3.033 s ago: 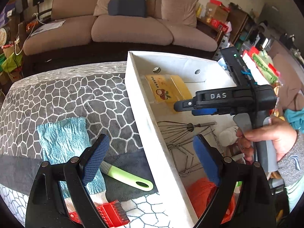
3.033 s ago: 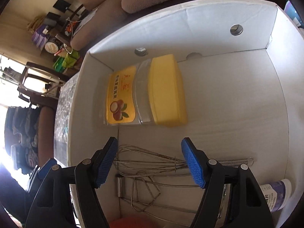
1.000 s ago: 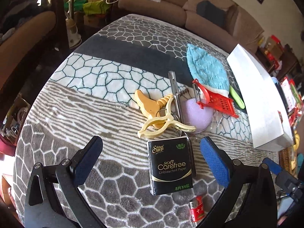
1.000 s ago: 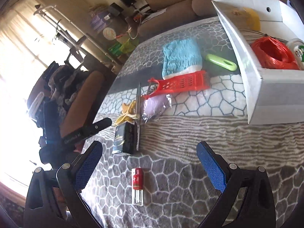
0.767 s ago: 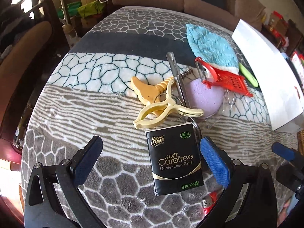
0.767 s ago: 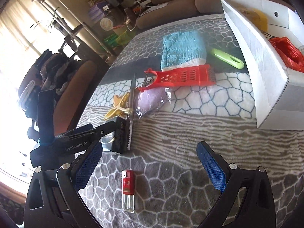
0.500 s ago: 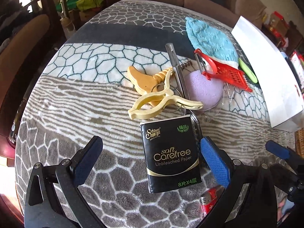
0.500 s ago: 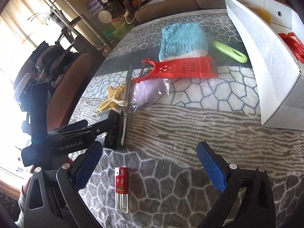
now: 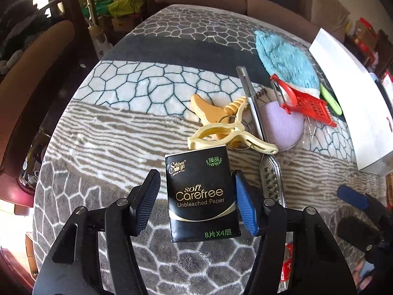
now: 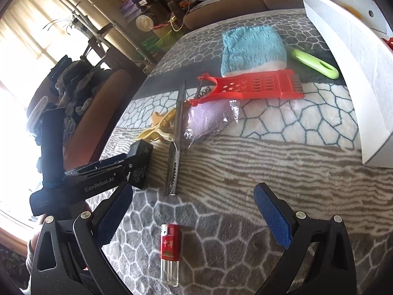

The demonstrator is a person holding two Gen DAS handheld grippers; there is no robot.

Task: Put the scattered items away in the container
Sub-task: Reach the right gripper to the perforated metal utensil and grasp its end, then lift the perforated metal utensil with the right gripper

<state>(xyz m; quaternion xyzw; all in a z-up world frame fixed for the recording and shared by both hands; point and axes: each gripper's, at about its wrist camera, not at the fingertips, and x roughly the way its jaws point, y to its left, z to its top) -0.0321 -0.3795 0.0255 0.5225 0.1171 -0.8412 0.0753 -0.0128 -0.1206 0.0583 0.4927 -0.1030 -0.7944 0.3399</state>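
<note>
A black "soft Carefree" tissue pack [image 9: 200,196] lies on the patterned blanket between the pads of my left gripper [image 9: 196,204]. Its jaws are closing on the pack; the right pad is at the pack's edge, and a thin gap shows at the left pad. In the right wrist view the left gripper [image 10: 122,166] reaches in from the left onto the pack [image 10: 141,162]. My right gripper [image 10: 194,211] is open, hovering just beyond a red lighter [image 10: 169,253] that lies on the blanket. The white box [image 10: 343,49] stands at the far right.
Beyond the pack lie a yellow clip [image 9: 231,132], a metal grater [image 9: 269,179], a purple sponge [image 9: 282,123], a red slicer [image 9: 307,103], a blue cloth [image 9: 285,59] and a green handle [image 9: 330,98]. A brown chair [image 9: 36,56] stands left of the table.
The left jaws have narrowed from wide open to close around the tissue pack. The right gripper has sunk nearer the blanket, and the lighter now lies closer to its fingers.
</note>
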